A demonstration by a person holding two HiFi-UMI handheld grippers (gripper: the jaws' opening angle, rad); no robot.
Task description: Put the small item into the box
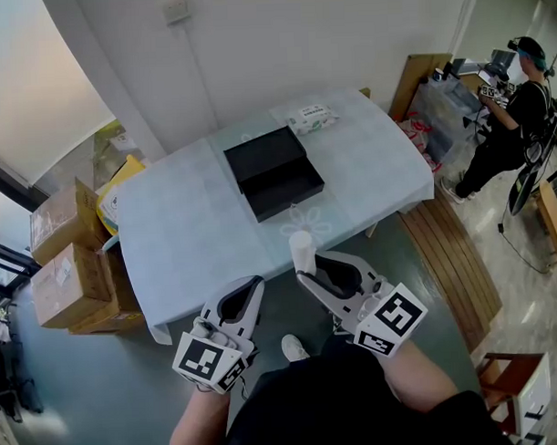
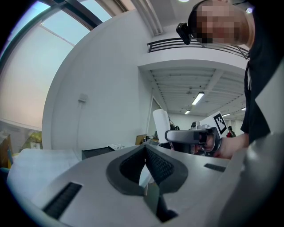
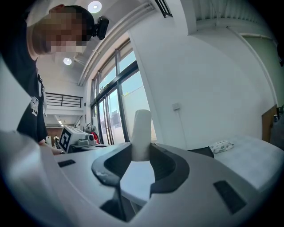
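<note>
Carry step, as I judged it. The small white cylinder (image 3: 141, 133) sat in my right gripper (image 1: 305, 273), pinched upright between the pads near its lower end. Most of it stood clear above the jaws. My left gripper (image 1: 252, 285) was pressed together on nothing, idle at lower centre of the head view, just beside the right one.

Both grippers hung short of the table (image 1: 188, 234), over the floor at its near edge. The black box (image 1: 275, 176) lay open at frame centre on the pale cloth, two halves side by side, the nearer one looking the deeper. I saw nothing inside it. The cylinder was well apart from the box.

Next move, by my reckoning:
- Reach up-frame across the near edge.
- Bring the cylinder over the nearer half and lower it inside the walls.
- Then spread the jaws.

The cylinder is tall and narrow and would likely topple if released upright, so laying it down may suit better.

Views compared:
- Head view: the only one with the whole layout. It showed the box, a pack of wipes (image 1: 311, 117) at the table's far edge, cardboard boxes (image 1: 70, 261) at left and a person (image 1: 512, 108) at upper right.
- Right gripper view: the only one showing the pads bearing on the cylinder.
- Left gripper view: the only one showing its own pads meeting with no gap. It also caught the right gripper side-on, cylinder poking up.
</note>
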